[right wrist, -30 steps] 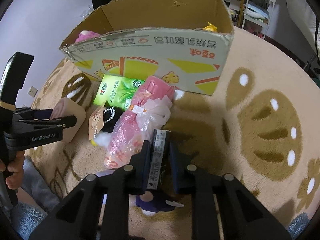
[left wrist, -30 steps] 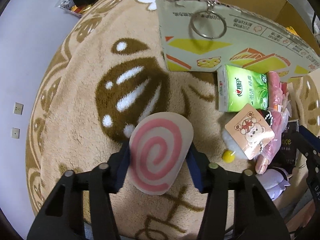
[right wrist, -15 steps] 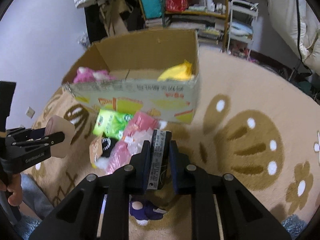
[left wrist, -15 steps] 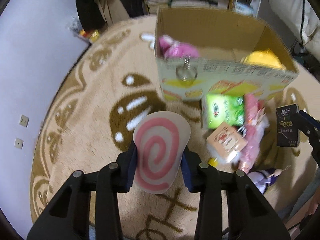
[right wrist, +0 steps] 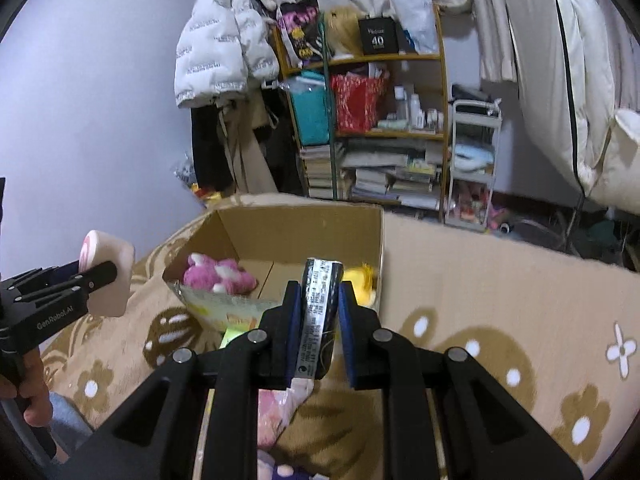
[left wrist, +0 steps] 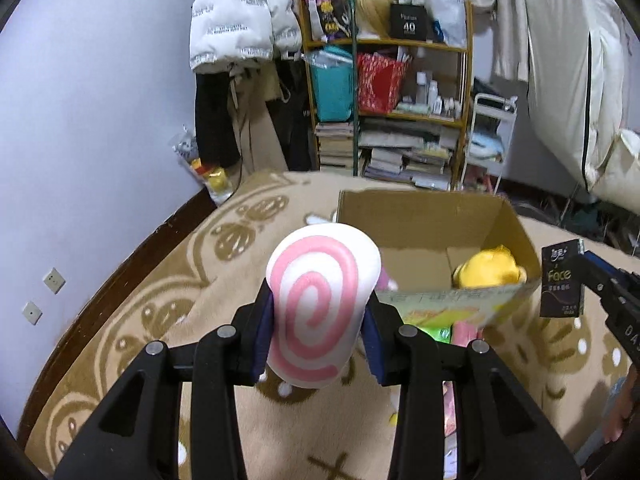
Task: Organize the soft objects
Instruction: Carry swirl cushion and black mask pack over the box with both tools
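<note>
My left gripper (left wrist: 318, 320) is shut on a white cushion with a pink swirl (left wrist: 320, 308) and holds it up in the air, left of and before the open cardboard box (left wrist: 424, 220); the cushion also shows in the right wrist view (right wrist: 108, 276). My right gripper (right wrist: 318, 316) is shut on a black tissue pack (right wrist: 320, 316), which also shows in the left wrist view (left wrist: 562, 280), raised near the box's front edge (right wrist: 224, 300). Inside the box lie a pink plush (right wrist: 218, 274) and a yellow plush (left wrist: 490, 272).
A green tissue pack (left wrist: 438, 332) and a pink plastic bag (right wrist: 276, 404) lie on the beige patterned rug (right wrist: 500, 280) before the box. A purple plush (right wrist: 276, 468) lies below my right gripper. A cluttered shelf (left wrist: 400, 120) and a hanging jacket (left wrist: 240, 16) stand at the back wall.
Both grippers have risen and tilted up with their loads. The box now lies lower in view and the room behind has come into sight.
</note>
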Demonstrator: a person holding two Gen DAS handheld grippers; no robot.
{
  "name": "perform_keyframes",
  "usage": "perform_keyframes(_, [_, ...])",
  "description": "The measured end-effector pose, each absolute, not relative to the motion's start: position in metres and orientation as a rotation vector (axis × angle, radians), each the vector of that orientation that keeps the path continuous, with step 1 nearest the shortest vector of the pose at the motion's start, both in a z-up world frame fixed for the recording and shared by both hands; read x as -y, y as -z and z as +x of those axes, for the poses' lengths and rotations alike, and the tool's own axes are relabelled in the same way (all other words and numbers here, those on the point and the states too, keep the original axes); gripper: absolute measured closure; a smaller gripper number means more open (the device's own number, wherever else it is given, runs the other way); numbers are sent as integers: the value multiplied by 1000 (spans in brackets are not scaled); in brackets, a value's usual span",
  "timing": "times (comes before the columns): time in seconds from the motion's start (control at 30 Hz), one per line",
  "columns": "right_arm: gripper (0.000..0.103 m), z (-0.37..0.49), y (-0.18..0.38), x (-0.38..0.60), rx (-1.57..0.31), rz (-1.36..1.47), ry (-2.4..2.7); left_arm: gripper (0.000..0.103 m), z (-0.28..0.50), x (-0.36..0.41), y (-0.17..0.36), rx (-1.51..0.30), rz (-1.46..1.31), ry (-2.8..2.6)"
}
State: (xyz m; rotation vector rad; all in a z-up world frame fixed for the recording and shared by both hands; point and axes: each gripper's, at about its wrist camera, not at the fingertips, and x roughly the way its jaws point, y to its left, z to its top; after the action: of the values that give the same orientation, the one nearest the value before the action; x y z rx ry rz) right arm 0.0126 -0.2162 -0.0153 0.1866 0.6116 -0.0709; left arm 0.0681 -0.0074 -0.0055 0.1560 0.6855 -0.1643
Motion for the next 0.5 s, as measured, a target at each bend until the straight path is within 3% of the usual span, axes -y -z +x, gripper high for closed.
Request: perform_keyframes(0.5, [84,47,-3,216,-517,120,95,65,96,40,-18,-597,208,195])
